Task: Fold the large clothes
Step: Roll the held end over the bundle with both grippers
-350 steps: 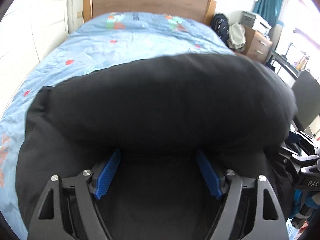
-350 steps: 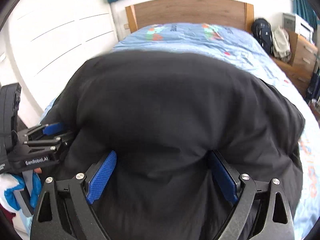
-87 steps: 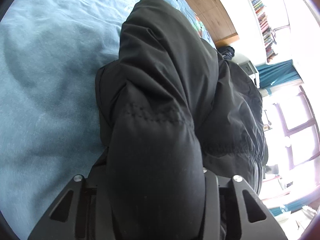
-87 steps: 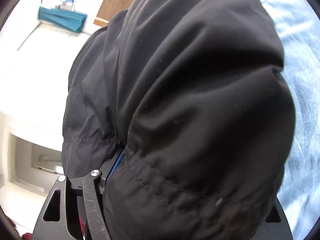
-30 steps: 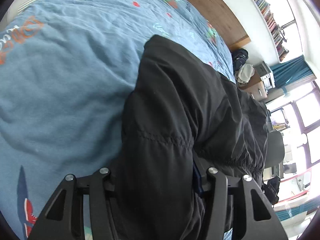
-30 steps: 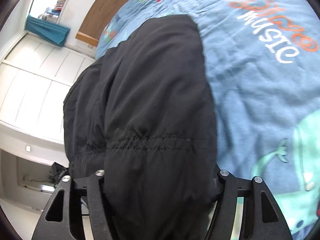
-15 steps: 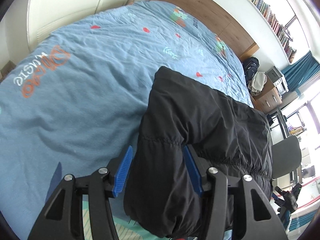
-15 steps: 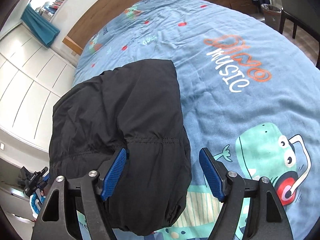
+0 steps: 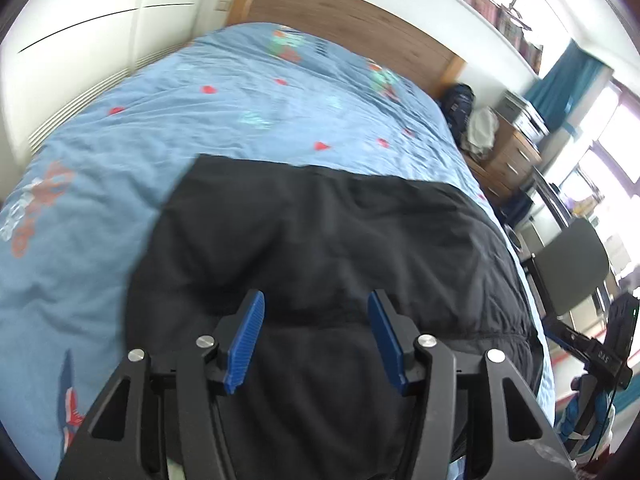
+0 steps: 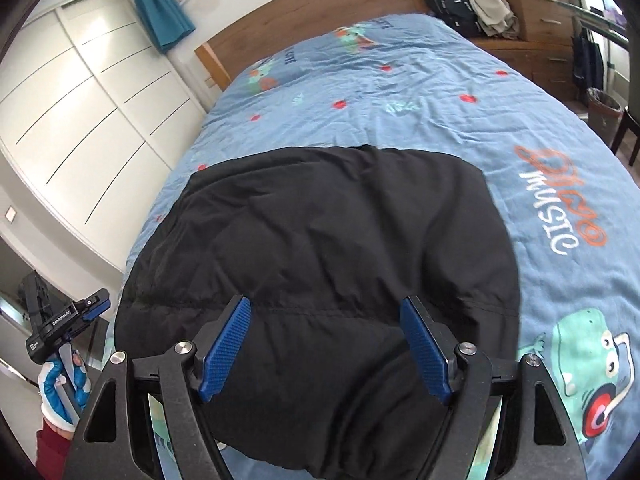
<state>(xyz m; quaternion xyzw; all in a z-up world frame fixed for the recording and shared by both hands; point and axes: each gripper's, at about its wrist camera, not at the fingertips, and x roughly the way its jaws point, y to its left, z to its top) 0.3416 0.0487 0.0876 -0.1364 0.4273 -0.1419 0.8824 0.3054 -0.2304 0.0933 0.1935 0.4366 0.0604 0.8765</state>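
Observation:
A black puffy jacket (image 9: 320,248) lies folded into a rough rectangle on the blue bed cover (image 9: 120,152); it also fills the middle of the right wrist view (image 10: 320,240). My left gripper (image 9: 316,336) is open and empty, raised over the jacket's near edge. My right gripper (image 10: 324,352) is open and empty, also above the near edge. The left gripper shows at the left edge of the right wrist view (image 10: 68,320); the right gripper shows at the right edge of the left wrist view (image 9: 592,356).
The bed cover (image 10: 440,92) carries cartoon prints and ends at a wooden headboard (image 10: 312,12). White wardrobe doors (image 10: 72,120) stand on the left. A dresser (image 9: 508,160) with a backpack (image 9: 458,100), and a dark chair (image 9: 568,268), stand on the right.
Both grippers opened and let go of the jacket, then pulled back and up. The jacket now lies flat on the bed.

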